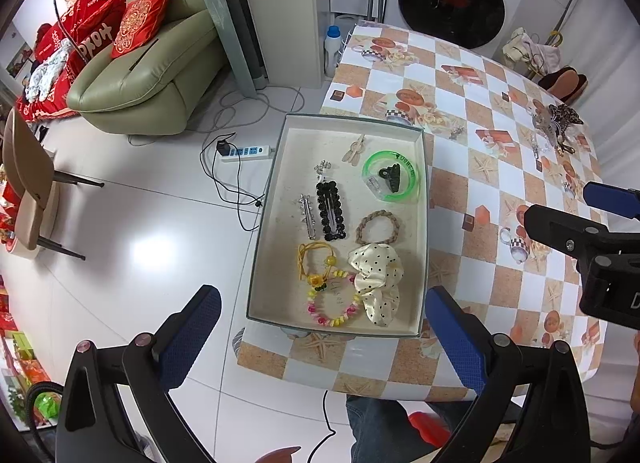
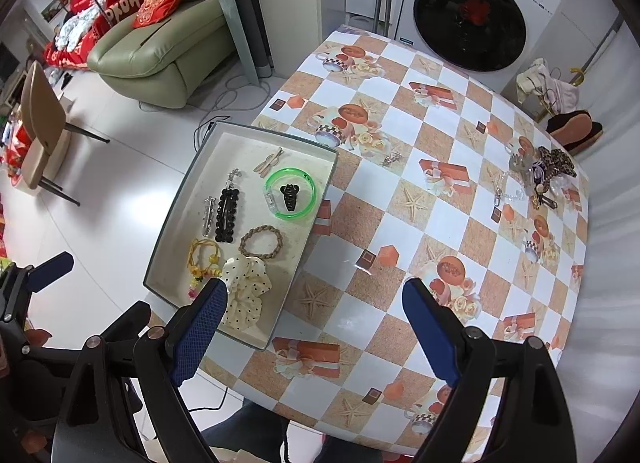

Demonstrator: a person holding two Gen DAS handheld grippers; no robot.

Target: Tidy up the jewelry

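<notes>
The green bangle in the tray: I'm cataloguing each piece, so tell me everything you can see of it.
The translucent bright green plastic bangle is a closed ring lying flat on the floor of the shallow white tray, near its far right corner. Dark printed marks show on its far rim. A small black claw hair clip lies inside the ring, and a small clear plastic piece sits at its near-left rim, seemingly touching. Neither pair of tongs touches it.

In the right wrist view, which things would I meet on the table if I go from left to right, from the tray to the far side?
Tray → green bangle inside it → small silver piece lying alone on the tablecloth → pile of unsorted jewelry near the right edge of the table.
</notes>
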